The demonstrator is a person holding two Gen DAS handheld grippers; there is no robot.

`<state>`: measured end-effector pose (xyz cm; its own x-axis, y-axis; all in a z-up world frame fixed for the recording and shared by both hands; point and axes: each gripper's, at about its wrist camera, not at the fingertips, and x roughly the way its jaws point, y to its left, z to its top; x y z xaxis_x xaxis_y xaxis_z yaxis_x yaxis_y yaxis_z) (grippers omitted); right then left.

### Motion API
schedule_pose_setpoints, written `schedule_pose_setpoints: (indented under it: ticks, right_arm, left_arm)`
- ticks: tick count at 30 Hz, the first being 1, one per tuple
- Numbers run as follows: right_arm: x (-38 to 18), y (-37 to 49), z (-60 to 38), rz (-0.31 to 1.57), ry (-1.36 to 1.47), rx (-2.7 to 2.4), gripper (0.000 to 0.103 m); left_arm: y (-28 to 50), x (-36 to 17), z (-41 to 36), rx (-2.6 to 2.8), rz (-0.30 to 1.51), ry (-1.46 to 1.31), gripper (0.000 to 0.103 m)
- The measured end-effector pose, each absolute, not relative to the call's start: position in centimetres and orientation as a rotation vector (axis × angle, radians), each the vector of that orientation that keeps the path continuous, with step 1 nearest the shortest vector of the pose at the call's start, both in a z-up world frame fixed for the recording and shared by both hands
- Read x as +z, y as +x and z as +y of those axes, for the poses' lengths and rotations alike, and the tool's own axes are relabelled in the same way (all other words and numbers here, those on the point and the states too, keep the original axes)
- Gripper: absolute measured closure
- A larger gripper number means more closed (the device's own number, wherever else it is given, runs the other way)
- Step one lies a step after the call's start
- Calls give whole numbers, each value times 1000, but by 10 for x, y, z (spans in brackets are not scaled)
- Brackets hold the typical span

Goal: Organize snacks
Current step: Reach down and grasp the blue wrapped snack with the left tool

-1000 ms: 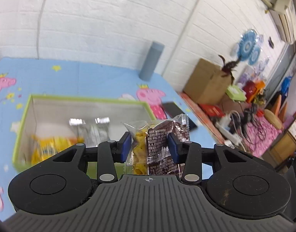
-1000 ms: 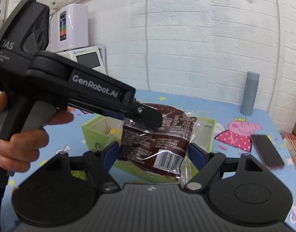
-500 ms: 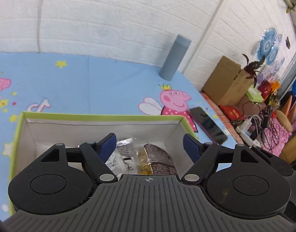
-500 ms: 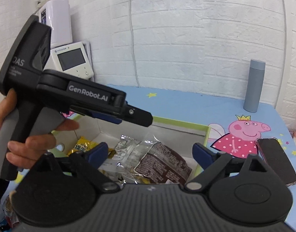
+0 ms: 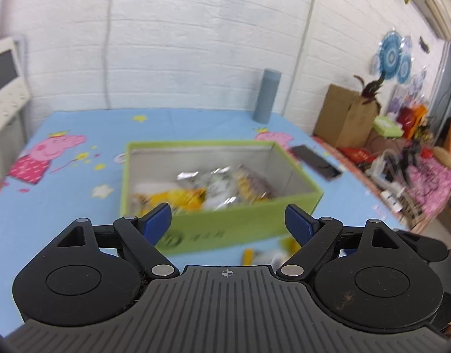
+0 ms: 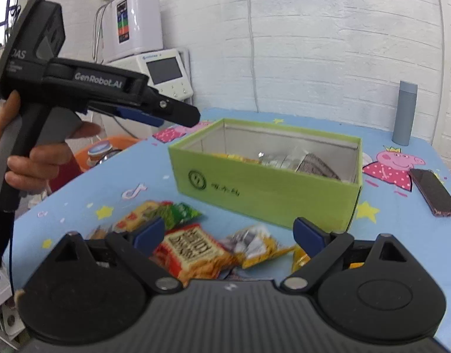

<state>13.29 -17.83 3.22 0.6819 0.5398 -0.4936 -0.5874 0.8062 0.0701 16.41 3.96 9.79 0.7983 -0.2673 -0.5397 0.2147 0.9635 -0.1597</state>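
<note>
Both the left gripper (image 5: 227, 220) and the right gripper (image 6: 230, 232) gape empty, their jaws having just widened. Snack packets (image 6: 196, 253) lie just before the green box (image 6: 266, 188).

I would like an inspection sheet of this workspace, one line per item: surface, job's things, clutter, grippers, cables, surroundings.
Surface: blue cartoon-print table cover, flat.
Job's things: open green cardboard box with several snack packets inside; loose snack packets lie on the cover in front of the box.
Clutter: dark phone right of the box; grey cylindrical bottle upright near the wall.
Grippers: left gripper open, its jaws have just been opening, nothing between them; right gripper open over the loose packets, pressing on none.
Cables: tangled cables beyond the table's right edge.
Surroundings: white brick wall, white appliances, brown cardboard box.
</note>
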Motion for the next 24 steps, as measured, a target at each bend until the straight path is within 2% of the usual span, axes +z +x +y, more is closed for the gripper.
schedule_pose_setpoints:
  ticks: [3,11,16,24]
  right_arm:
    - [9,100,-173,552,-76,603,10]
    - [-29,30,-147,671,36,676,10]
    - [-37,11,-105,696,-27,791,10]
    - [-45,1,-65,624,-284,744,10]
  left_arm:
    - [126,73,52,-191,618,-88,32]
    - [31,17,89,-123,736,-237,32]
    - [19,-5,96,-211,823,-341,41]
    - [26,-11,91,-291,887,-326,54]
